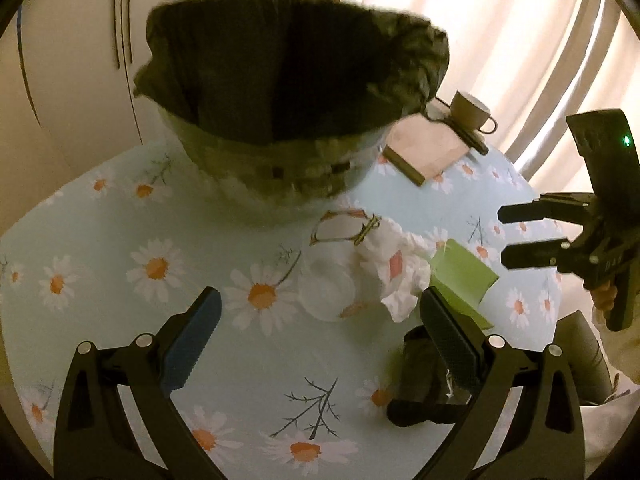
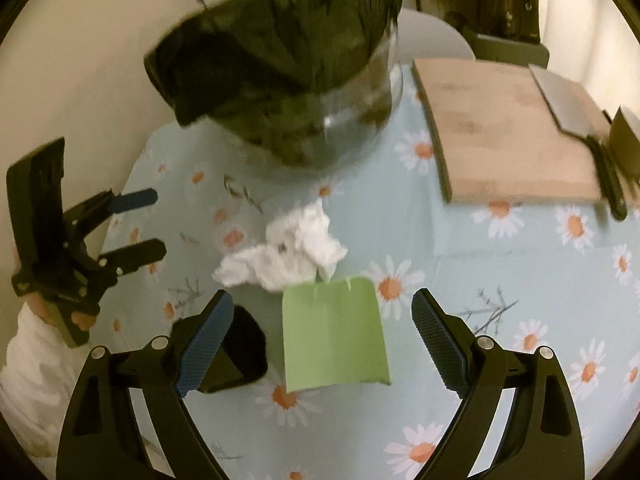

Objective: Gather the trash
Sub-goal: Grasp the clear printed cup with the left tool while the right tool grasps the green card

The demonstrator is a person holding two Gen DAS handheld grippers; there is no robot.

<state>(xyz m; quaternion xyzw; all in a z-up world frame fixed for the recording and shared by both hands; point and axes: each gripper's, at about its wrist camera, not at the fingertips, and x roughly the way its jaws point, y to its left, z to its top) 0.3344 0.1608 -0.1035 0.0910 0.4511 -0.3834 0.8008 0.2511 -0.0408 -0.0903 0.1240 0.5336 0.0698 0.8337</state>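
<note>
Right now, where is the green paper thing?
In the right wrist view the flat green paper piece lies on the daisy tablecloth, between the open right gripper fingers, just below the crumpled white tissue.

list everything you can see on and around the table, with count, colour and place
bin: 1, clear, black liner, table's far side
crumpled tissue: 1, white, centre, beside green paper
green paper: 1, green, near side
black object: 1, black, beside green paper; identity unclear
clear round lid: 1, transparent, beside tissue
glasses: 1, thin-framed, before bin
cutting board: 1, wooden, right of bin
cleaver: 1, grey, on board
cup: 1, beige, behind board
tablecloth: 1, blue, daisies
left tool: open
right tool: open, over green paper
</note>
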